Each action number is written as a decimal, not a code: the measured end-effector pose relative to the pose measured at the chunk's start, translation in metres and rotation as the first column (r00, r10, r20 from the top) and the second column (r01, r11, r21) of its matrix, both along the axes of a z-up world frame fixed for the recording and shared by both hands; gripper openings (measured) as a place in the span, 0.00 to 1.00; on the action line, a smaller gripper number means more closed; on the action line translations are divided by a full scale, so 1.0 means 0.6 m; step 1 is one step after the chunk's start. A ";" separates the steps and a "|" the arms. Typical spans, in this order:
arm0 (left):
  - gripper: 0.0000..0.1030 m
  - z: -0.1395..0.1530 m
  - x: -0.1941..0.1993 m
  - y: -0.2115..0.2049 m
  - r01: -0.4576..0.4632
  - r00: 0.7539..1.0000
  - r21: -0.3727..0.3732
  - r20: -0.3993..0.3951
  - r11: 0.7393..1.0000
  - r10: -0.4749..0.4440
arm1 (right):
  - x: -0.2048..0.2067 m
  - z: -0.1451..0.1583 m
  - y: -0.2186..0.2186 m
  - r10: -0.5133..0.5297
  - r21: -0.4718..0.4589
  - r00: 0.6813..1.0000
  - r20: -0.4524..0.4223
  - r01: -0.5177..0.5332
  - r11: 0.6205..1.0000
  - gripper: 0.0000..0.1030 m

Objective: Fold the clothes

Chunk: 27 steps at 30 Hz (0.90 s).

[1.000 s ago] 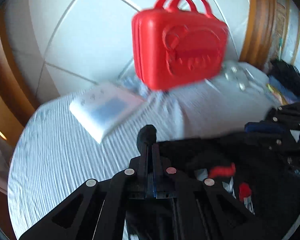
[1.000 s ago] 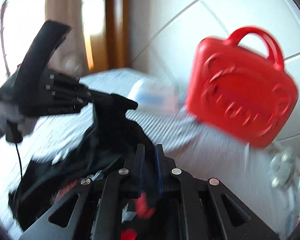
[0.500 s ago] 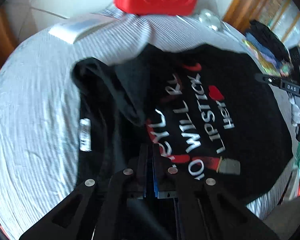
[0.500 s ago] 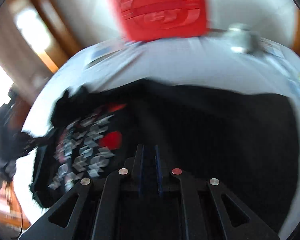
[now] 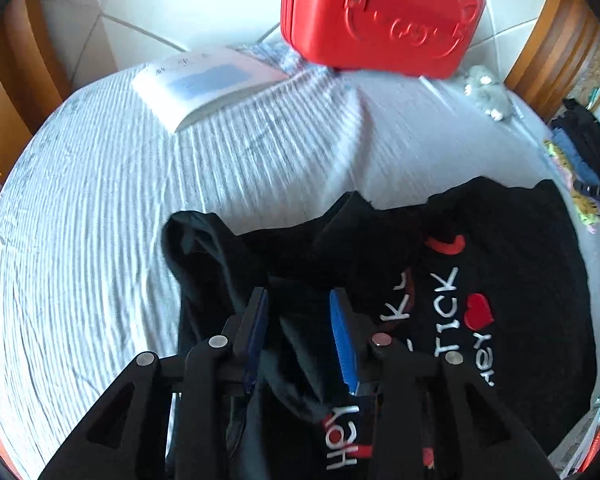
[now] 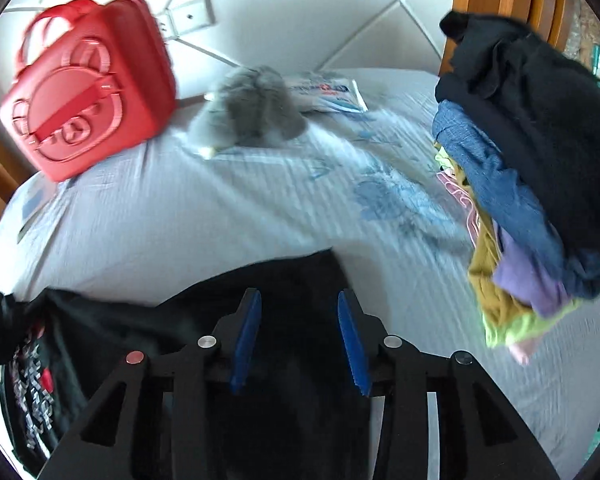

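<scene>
Black T-shirt [image 5: 500,280] spread print-up on the bed [image 5: 99,240], near its front edge, collar side bunched. Left tongs [image 5: 300,300] spread wide over the bunched cloth, gripping nothing. Right tongs [image 6: 297,300] likewise released above the plain black side. Red case [image 6: 87,88] and, apparently, a grey plush toy [image 6: 251,108] by the headboard; clothes pile [image 6: 520,180] at the bed's right edge.

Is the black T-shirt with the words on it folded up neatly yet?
Not yet. The black printed T-shirt lies mostly spread on the striped bedsheet, its left side bunched and rumpled over the lettering.
</scene>
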<state>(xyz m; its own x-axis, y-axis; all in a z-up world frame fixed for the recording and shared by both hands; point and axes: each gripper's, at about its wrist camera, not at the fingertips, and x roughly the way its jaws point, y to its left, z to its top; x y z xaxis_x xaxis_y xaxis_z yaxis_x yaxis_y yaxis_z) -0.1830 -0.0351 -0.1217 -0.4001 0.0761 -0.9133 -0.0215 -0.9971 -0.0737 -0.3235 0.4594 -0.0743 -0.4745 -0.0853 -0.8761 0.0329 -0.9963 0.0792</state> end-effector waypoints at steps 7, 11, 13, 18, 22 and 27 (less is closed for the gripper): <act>0.03 -0.036 -0.027 0.009 -0.010 0.999 -0.060 0.032 0.998 0.012 | -0.077 -0.076 0.010 0.018 -0.002 0.995 0.099 -0.018 1.000 0.39; 0.03 -0.005 -0.029 -0.001 -0.026 0.999 -0.091 -0.050 0.996 0.021 | -0.063 -0.067 -0.017 0.087 0.100 0.995 0.042 -0.091 0.991 0.04; 0.03 0.027 -0.014 -0.009 -0.029 0.994 -0.087 -0.107 0.996 0.020 | -0.044 -0.041 -0.020 0.105 0.111 0.994 -0.031 -0.101 0.989 0.04; 0.03 0.083 0.052 -0.012 0.027 0.979 -0.084 -0.198 0.996 -0.043 | 0.079 0.052 0.028 0.107 0.014 0.966 -0.234 -0.107 0.994 0.04; 0.06 0.039 0.111 0.008 0.160 0.981 -0.163 -0.085 0.974 -0.175 | 0.181 0.027 0.050 0.131 0.011 0.983 -0.127 -0.130 0.991 0.06; 0.08 0.005 0.152 -0.026 0.113 0.994 -0.088 0.025 0.990 -0.111 | 0.267 -0.048 0.076 0.041 0.003 0.994 0.100 -0.042 0.999 0.12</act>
<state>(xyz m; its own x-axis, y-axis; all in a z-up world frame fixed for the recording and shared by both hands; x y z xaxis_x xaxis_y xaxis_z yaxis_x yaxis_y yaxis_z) -0.0921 -0.0507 -0.1188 -0.3753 0.0376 -0.9261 -0.1326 -0.9911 0.0135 -0.1634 0.5048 -0.1031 -0.3808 -0.0989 -0.9194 0.0663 -0.9946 0.0795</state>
